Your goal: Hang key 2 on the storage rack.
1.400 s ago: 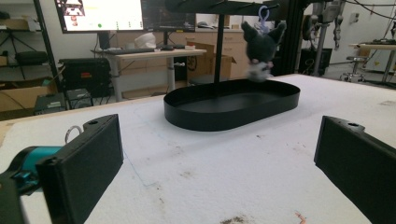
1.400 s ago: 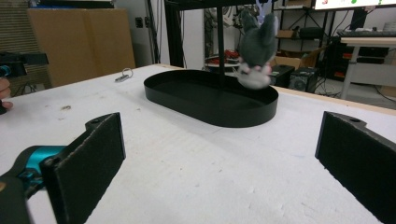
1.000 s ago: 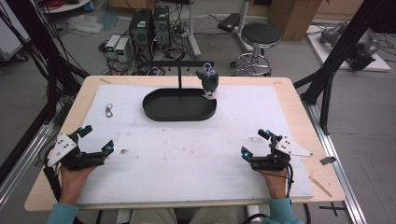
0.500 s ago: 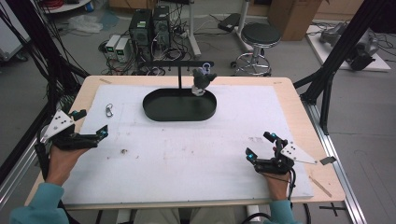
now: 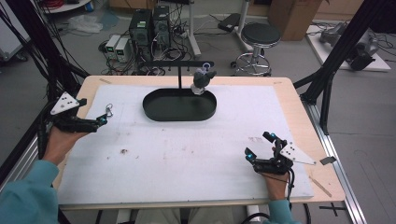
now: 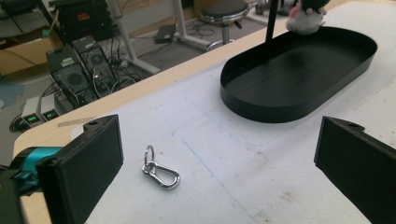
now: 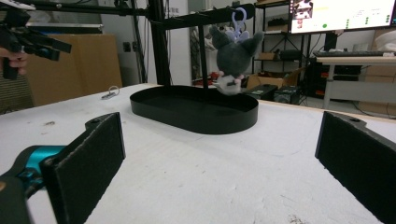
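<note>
Flanking carabiner (image 6: 161, 170): tray (image 6: 299, 74), plush (image 5: 201, 80) beyond.

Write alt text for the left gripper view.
A small metal clip with a ring lies on the white table between the left gripper's open black jaws. Beyond it sits an empty black oval tray.

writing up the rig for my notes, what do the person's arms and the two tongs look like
Both tongs are black with teal accents near the jaws. The left tongs and right tongs each carry a flat light-grey three-cornered plate with small dark dots. The jaws are broad, flat black pads with a matte, textured face. A black cable trails from the right one. The person wears teal long sleeves.
</note>
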The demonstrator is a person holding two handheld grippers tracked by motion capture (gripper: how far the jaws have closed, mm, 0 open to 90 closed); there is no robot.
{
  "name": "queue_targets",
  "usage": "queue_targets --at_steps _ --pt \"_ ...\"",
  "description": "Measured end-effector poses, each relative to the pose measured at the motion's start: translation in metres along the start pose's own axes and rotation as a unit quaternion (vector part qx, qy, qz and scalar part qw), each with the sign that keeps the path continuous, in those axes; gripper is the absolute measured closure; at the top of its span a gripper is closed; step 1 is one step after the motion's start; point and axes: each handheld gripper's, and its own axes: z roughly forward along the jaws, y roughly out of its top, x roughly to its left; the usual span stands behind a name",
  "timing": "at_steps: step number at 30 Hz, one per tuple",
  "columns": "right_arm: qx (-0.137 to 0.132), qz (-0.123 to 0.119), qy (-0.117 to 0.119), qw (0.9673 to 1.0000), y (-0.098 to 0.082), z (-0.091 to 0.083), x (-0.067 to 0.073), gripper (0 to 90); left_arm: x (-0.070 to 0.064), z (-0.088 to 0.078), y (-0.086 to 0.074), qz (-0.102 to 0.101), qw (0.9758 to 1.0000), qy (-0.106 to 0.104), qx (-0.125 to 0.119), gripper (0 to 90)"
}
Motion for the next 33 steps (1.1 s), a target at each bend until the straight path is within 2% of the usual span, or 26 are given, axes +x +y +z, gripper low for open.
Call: queue_targets --at_steps 2,5,9,12,19,25,32,33 --pt "-0.002 0.0 -0.001 1.0 0.0 0.0 0.0 0.7 0.005 0.005 0.004 0.004 0.9999 0.0 0.011 1.7" --pt "0.001 0.0 0.002 1.0 -0.001 0.001 0.0 0.7 0.011 0.012 0.008 0.0 0.9998 -0.002 0.022 1.7" --pt "0.002 0.001 0.0 1.0 -0.001 0.001 0.0 0.7 0.016 0.021 0.015 0.007 0.9991 0.0 0.041 1.7" --pt "0.003 0.0 0.0 1.0 -0.001 0.001 0.0 0.7 0.018 0.026 0.02 0.013 0.9978 0.001 0.065 1.7" --pt "0.004 0.007 0.005 1.0 -0.003 0.001 0.0 0.7 0.022 0.036 0.029 0.013 0.9958 0.005 0.091 1.7" --pt "0.006 0.008 0.009 0.9999 -0.003 0.002 0.0 0.7 0.032 0.048 0.029 0.001 0.9937 0.012 0.112 1.7" --pt "0.005 0.021 0.016 0.9996 -0.005 0.003 -0.002 0.7 0.049 0.064 0.024 -0.046 0.9902 0.015 0.131 1.7" --pt "0.008 0.023 0.016 0.9996 -0.005 0.003 -0.002 0.7 0.051 0.067 0.024 -0.044 0.9894 0.015 0.137 1.7"
